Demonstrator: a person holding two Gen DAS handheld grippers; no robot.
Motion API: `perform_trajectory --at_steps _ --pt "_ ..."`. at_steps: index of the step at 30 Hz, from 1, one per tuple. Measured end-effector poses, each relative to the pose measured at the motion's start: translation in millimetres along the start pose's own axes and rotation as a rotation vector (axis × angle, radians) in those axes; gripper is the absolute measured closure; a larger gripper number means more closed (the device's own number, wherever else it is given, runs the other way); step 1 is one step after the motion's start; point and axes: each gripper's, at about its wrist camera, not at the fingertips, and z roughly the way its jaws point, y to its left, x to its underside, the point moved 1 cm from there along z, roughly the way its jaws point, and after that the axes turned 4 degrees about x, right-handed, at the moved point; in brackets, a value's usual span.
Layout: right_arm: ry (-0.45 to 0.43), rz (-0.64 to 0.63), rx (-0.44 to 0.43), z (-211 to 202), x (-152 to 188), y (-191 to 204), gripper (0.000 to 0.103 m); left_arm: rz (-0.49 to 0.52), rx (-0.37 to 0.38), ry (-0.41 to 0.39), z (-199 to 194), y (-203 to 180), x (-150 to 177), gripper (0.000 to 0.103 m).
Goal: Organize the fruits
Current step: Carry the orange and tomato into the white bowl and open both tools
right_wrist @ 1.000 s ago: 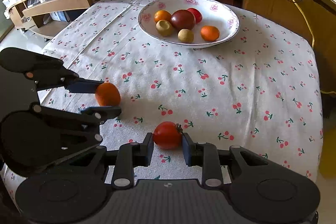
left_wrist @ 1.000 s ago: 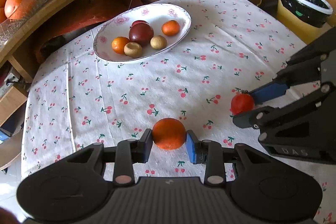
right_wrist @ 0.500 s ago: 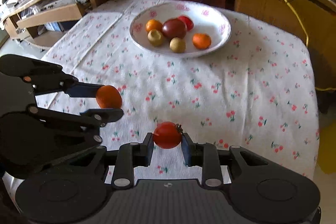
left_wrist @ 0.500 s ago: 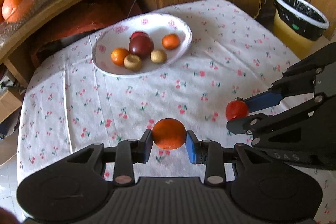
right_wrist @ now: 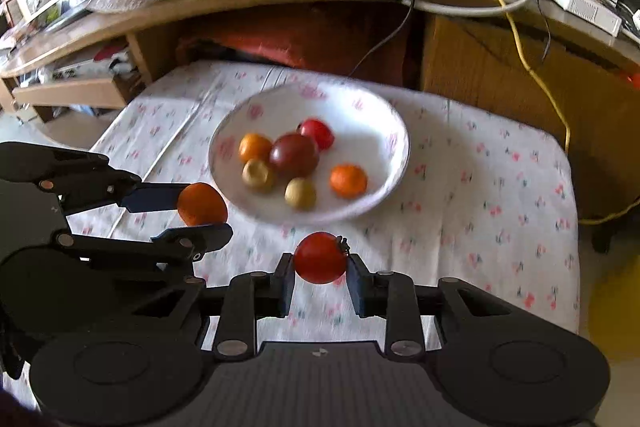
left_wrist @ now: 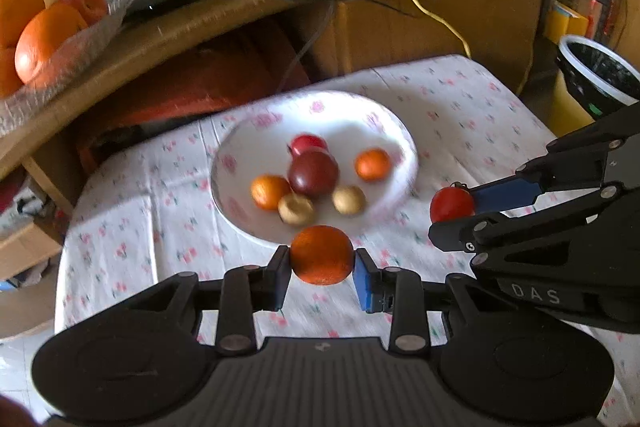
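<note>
Six fruits sit in the bowl (left_wrist: pixel 404 147). My left claw (left_wrist: pixel 322 263) grips the orange (left_wrist: pixel 322 255), right claw (right_wrist: pixel 320 267) the tomato (right_wrist: pixel 320 257), both held above the desk (right_wrist: pixel 480 187) near the bowl's rim; neither deposited yet.

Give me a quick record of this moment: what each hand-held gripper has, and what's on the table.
left hand-held gripper: shut on orange fruit
right hand-held gripper: shut on red tomato
plate: white, floral, on cherry-print tablecloth
fruits on plate: six, the dark red fruit biggest
both held fruits: in the air, short of the plate's near rim
</note>
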Motion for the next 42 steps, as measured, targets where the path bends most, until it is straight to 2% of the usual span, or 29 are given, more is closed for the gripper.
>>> perform_trajectory --at_steps 16,26,42 --pt "-0.047 -0.025 0.032 42 -56 -14 0.078 -0.028 -0.036 -0.027 47 34 -49 0.062" --pt "-0.043 -0.008 0.008 67 -65 -18 0.078 -0.024 -0.047 -0.016 69 44 -55 0.063" --pt "-0.053 -0.002 -0.006 73 -68 -21 0.075 -0.026 -0.047 -0.002 79 49 -56 0.063"
